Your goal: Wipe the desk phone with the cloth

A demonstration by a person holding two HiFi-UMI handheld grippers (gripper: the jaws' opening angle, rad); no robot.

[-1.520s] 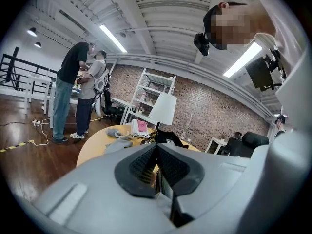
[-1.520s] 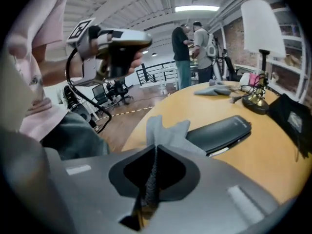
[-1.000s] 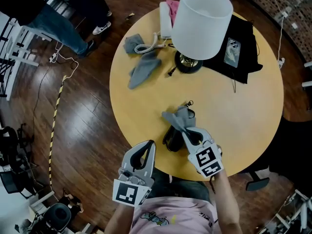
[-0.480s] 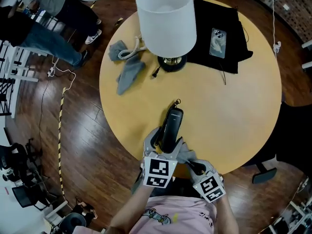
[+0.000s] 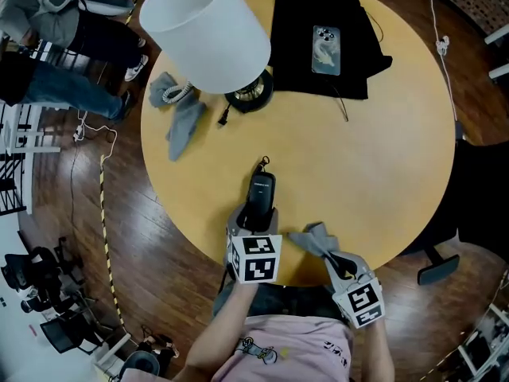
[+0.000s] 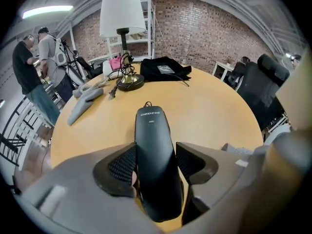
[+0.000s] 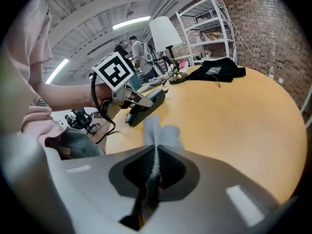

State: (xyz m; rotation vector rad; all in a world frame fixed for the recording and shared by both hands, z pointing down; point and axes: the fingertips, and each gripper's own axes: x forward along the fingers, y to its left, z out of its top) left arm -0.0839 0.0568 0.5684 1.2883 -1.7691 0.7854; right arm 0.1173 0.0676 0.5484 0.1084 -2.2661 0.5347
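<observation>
Two hand-held grippers, both on the person's side of the lamp [image 5: 205, 30]: left hand-held gripper [image 5: 254, 216] closing round the phone handset [image 5: 260, 193] lying on the tabletop [image 5: 382, 150], likely to steady it; right hand-held gripper [image 5: 330, 253] clamped on the cloth [image 5: 310, 235], ready to wipe

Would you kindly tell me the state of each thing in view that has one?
left gripper, jaws closing around the handset, not yet clamped.
right gripper, shut on the grey cloth.
handset, lying on the table.
grey cloth, bunched, pinched at one end.
lamp, upright.
smartphone, face down on black fabric.
</observation>
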